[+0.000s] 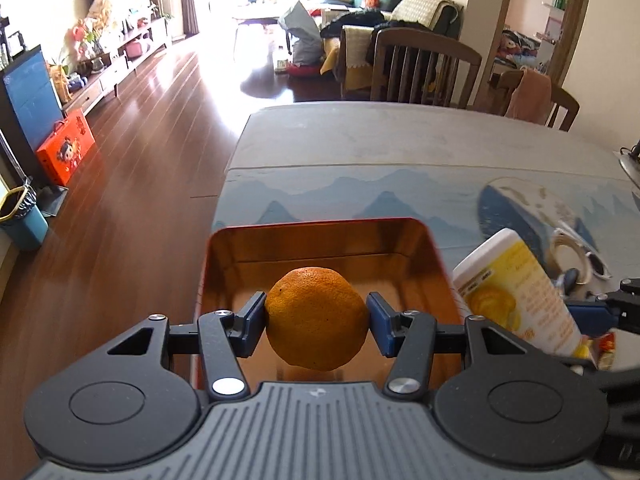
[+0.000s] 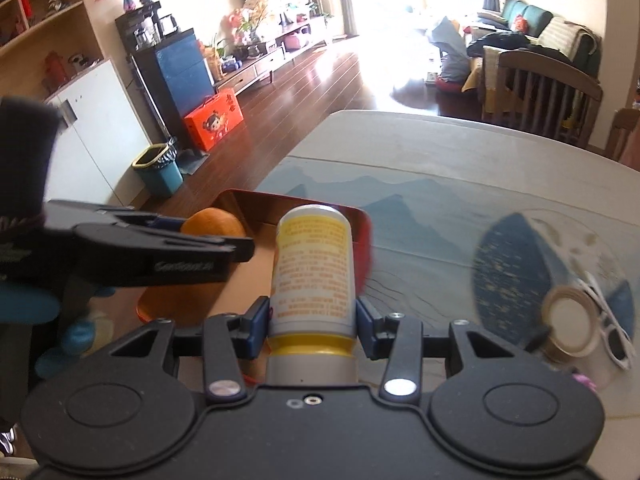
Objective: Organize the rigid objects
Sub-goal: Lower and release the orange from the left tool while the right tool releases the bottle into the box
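My left gripper [image 1: 317,318] is shut on an orange [image 1: 316,316] and holds it over the open red tin box [image 1: 320,228] with a shiny copper inside. My right gripper [image 2: 312,320] is shut on a white and yellow bottle [image 2: 314,268], held just right of the tin [image 2: 362,220]. In the left wrist view the bottle [image 1: 520,296] shows at the right, beside the tin. In the right wrist view the left gripper [image 2: 224,246] and the orange [image 2: 214,222] show at the left over the tin.
A roll of tape [image 2: 570,326] and white sunglasses [image 2: 612,332] lie on the table mat [image 2: 440,216] at the right. Wooden chairs [image 1: 424,68] stand at the far table edge. The left table edge drops to wooden floor [image 1: 140,140].
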{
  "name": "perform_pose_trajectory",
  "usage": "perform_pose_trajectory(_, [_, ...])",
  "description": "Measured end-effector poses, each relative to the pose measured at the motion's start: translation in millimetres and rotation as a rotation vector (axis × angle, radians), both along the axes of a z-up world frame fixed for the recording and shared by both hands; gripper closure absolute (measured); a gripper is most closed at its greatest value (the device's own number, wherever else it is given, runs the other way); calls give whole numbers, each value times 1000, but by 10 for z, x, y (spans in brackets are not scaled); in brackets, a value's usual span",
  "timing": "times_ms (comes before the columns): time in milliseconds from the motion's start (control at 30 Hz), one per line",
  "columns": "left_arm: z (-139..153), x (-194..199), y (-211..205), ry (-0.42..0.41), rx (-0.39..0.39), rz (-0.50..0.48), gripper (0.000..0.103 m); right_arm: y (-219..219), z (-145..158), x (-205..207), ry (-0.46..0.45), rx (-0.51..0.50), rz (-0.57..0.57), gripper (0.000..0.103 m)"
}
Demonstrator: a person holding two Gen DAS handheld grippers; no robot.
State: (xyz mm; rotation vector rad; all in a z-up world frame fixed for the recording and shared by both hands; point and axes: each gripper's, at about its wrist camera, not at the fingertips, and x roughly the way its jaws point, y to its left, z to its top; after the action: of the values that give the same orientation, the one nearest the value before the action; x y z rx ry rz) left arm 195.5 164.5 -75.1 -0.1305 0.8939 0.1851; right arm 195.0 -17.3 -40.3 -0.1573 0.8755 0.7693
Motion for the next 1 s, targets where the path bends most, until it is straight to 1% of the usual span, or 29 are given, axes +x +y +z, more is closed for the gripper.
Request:
perform_pose_trajectory(67, [-58, 71, 99, 13, 12, 6, 50, 172, -60, 15, -5, -28, 5, 59])
perform_pose_trajectory(133, [-111, 135, 155, 18, 18, -10, 50, 319, -129, 32, -18, -67, 10, 59])
perform_pose_trajectory(267, [-206, 253, 298, 38, 3, -22, 50, 558, -288, 33, -54, -146, 47, 59])
perform_pose_trajectory(433, [-330, 332, 381, 65, -7, -42, 50, 805, -445, 28, -56, -213, 81, 59])
perform_pose_trajectory(667, [-448, 414, 425, 81, -23, -53, 50, 917, -569, 13, -25, -255, 90, 59])
perform_pose_trajectory(767, [-464, 429, 402, 81, -10, -68, 50, 974, -594, -21, -19, -266, 97, 59])
perform_pose_trajectory(900, [-491, 444, 396, 90, -25, -79, 50, 972, -618, -43, -8, -275, 92, 59])
perform_pose_trajectory(1000, [-504, 446, 350, 95, -2, -86, 49, 969, -604, -50, -4, -272, 86, 59])
